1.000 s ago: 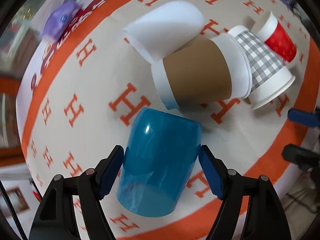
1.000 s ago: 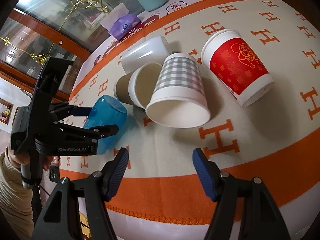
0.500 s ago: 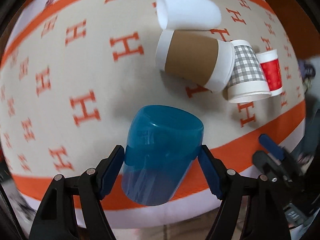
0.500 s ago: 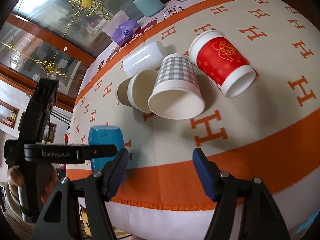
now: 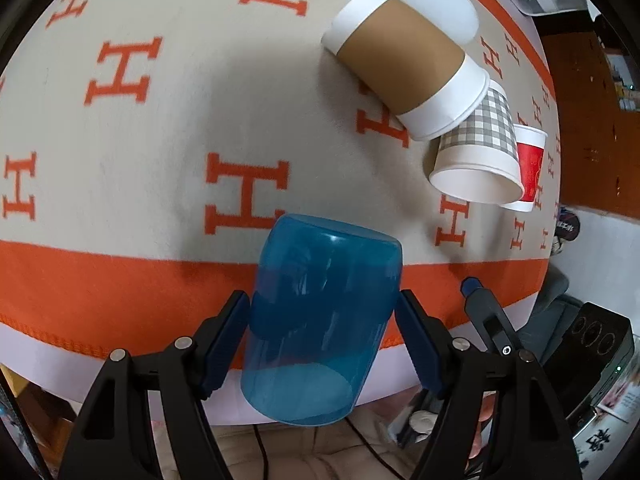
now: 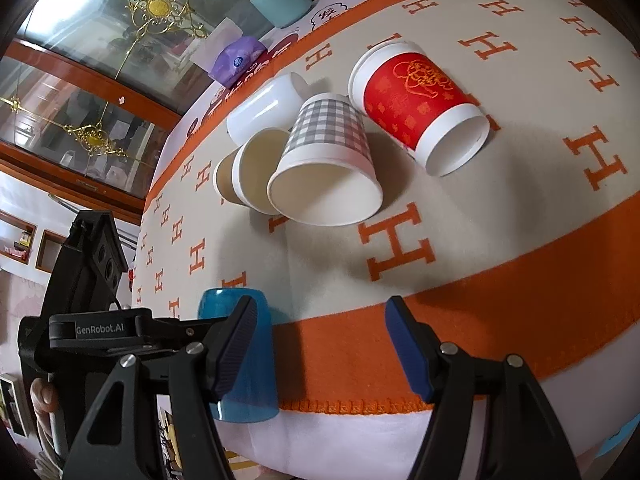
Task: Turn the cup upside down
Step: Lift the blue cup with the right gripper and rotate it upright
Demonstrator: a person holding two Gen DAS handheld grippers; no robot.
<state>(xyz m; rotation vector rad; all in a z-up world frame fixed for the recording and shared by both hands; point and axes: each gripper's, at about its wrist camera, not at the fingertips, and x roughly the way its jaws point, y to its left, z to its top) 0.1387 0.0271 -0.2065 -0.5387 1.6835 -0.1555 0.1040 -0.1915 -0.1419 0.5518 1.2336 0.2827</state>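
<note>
- The left gripper (image 5: 323, 326) is clamped on the translucent blue plastic cup (image 5: 320, 320), one blue pad pressed to each side of the cup's wall.
- The blue cup is held clear of the cloth near the table's front edge; its closed base faces away from the wrist camera and its open rim faces the camera. From the right wrist view the same cup (image 6: 256, 360) stands roughly upright with the base on top and the mouth down.
- The right gripper (image 6: 320, 350) is wide open and holds nothing; its pads hang over the orange border of the beige tablecloth with orange H letters (image 6: 460, 288).
- Farther in on the cloth, four paper cups lie on their sides in a cluster:
- a brown-sleeved white paper cup (image 5: 408, 66), touching
- a grey-checked paper cup (image 6: 326, 160), which lies just beside
- a red-printed paper cup (image 6: 416, 106);
- a plain white cup (image 6: 264, 110) lies behind the brown one.
- At the table's far edge sits a purple tissue pack (image 6: 236, 60), with a pale teal container (image 6: 280, 2) beyond it.
</note>
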